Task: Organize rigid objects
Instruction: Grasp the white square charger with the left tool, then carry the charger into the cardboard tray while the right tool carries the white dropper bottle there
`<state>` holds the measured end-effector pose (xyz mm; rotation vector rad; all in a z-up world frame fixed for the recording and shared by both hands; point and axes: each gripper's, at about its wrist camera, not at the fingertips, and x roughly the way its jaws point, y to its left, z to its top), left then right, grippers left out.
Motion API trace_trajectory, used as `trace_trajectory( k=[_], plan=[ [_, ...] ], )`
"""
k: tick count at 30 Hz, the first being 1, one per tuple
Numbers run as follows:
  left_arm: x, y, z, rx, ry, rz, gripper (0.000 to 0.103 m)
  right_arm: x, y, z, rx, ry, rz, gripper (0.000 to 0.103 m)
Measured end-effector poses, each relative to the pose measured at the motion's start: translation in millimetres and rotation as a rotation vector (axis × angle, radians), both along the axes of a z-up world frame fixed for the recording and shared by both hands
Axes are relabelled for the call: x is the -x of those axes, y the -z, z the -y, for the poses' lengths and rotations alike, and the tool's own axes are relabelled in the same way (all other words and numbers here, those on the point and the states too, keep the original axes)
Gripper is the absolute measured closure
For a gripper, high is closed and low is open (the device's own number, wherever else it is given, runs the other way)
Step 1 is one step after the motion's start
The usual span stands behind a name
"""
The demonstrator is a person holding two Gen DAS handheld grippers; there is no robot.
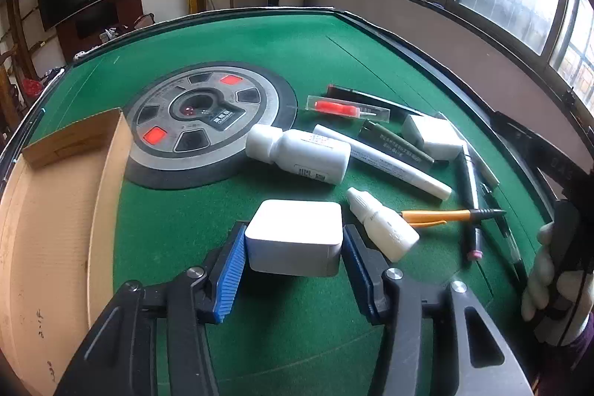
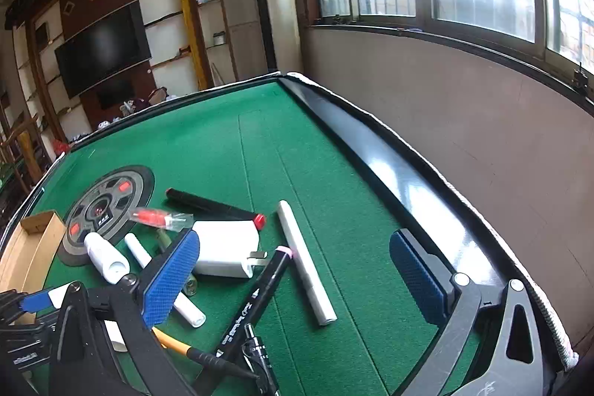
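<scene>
My left gripper [image 1: 293, 244] is open around a white rectangular block [image 1: 295, 240] on the green felt table [image 1: 260, 54]; its blue pads [image 1: 232, 270] stand on either side, with a small gap on the right. An open cardboard box [image 1: 44, 221] lies to the left. A white bottle [image 1: 300, 154], a small dropper bottle [image 1: 382, 229], an orange pen [image 1: 445, 216] and several markers lie beyond. My right gripper [image 2: 297, 281] is open and empty above a black marker [image 2: 256, 299] and a white tube [image 2: 304, 262], beside a white charger [image 2: 226, 247].
A round grey dial panel [image 1: 208, 121] sits in the table's middle. A red tool in a clear sleeve [image 1: 345, 108] and a second white charger [image 1: 432, 136] lie at the right. A raised black rim [image 2: 389, 173] runs along the table's right edge, near a wall.
</scene>
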<state>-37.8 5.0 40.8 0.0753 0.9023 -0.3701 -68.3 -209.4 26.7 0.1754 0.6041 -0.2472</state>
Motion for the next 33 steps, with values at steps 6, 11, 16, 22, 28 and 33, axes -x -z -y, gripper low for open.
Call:
trace_trajectory(
  k=[6,11,16,22,28,33],
  plan=[
    [15,11,-6,-0.021,-0.005,-0.022,0.048,0,0,-22,0.086,-0.056,-0.003,0.001],
    [25,7,-16,-0.010,-0.017,0.008,0.035,13,-13,-31,0.054,-0.131,0.002,0.001],
    [5,11,-11,-0.035,-0.013,0.006,0.031,23,-34,-45,-0.032,-0.303,-0.069,0.001],
    [5,21,-9,0.020,-0.004,-0.017,0.039,12,-30,-74,-0.089,-0.441,-0.190,0.001],
    [49,-4,-50,0.172,-0.019,-0.004,0.039,-13,-7,-110,-0.078,-0.520,-0.319,0.014],
    [82,-30,-97,0.244,-0.079,0.038,0.039,-38,16,-142,-0.036,-0.565,-0.435,0.035]
  ],
)
